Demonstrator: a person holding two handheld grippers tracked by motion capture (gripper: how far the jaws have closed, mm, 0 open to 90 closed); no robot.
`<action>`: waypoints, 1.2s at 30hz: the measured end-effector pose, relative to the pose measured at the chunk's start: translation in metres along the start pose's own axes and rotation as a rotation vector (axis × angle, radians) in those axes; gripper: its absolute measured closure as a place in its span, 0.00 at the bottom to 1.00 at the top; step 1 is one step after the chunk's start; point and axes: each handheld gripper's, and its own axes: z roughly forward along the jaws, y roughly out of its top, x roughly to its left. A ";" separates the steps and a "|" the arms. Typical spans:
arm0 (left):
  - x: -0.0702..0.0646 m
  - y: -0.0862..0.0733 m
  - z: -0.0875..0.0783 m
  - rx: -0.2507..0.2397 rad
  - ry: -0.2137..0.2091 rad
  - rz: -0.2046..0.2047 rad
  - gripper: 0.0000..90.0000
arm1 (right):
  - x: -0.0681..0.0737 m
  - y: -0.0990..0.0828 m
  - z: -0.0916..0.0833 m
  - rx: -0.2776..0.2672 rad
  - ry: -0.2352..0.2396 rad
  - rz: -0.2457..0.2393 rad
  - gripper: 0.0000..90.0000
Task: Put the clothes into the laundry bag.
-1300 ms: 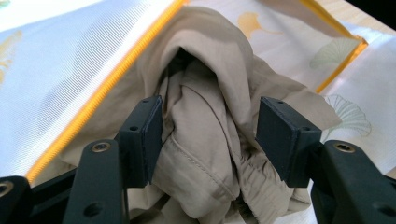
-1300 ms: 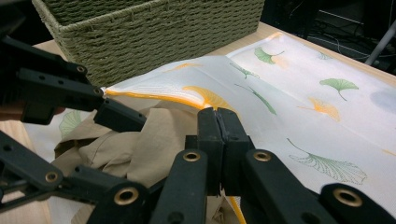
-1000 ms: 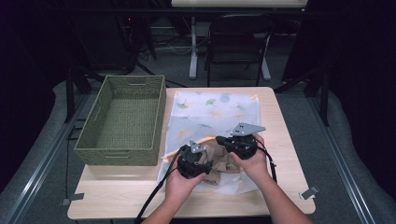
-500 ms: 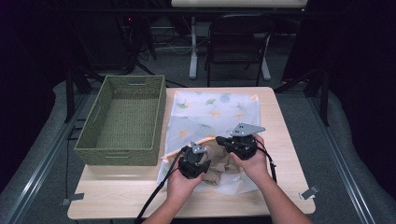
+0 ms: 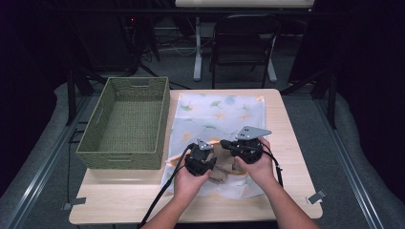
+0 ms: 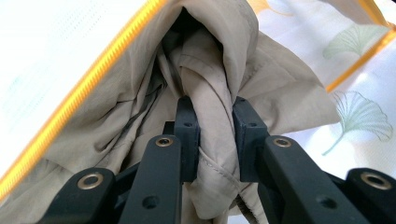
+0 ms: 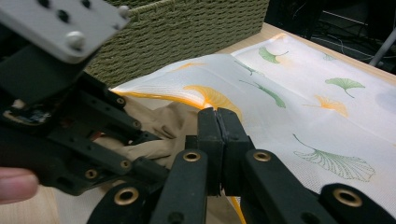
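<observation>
A crumpled tan garment [image 5: 224, 175] lies on the near part of a white leaf-print cloth [image 5: 219, 109] with an orange hem. My left gripper [image 5: 213, 168] is shut on a bunched fold of the tan garment [image 6: 280, 88]. Its jaws [image 6: 212, 105] have just been closing, and both pads press the fold. My right gripper [image 5: 225, 143] points left over the garment. Its jaws [image 7: 217, 112] are shut on the orange-hemmed edge of the white cloth [image 7: 299, 93] and hold it raised above the tan garment [image 7: 163, 126].
A green woven basket [image 5: 119, 155] stands empty on the left of the table, its wall close behind the grippers [image 7: 187, 32]. Bare wood [image 5: 119, 200] lies in front of the basket. A dark chair [image 5: 243, 43] stands beyond the far edge.
The left gripper's jaws have drawn in on the tan garment's fold. Both hands have stayed about where they were.
</observation>
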 end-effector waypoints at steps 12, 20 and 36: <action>0.005 0.016 0.013 -0.010 0.029 -0.011 0.84 | 0.001 0.001 -0.001 -0.004 0.000 -0.002 1.00; 0.007 0.023 0.020 -0.020 0.037 -0.024 0.83 | 0.001 0.001 -0.001 -0.013 -0.004 0.006 0.99; -0.005 0.009 -0.006 -0.083 0.022 0.017 0.55 | -0.002 0.000 -0.002 -0.015 -0.009 0.011 0.99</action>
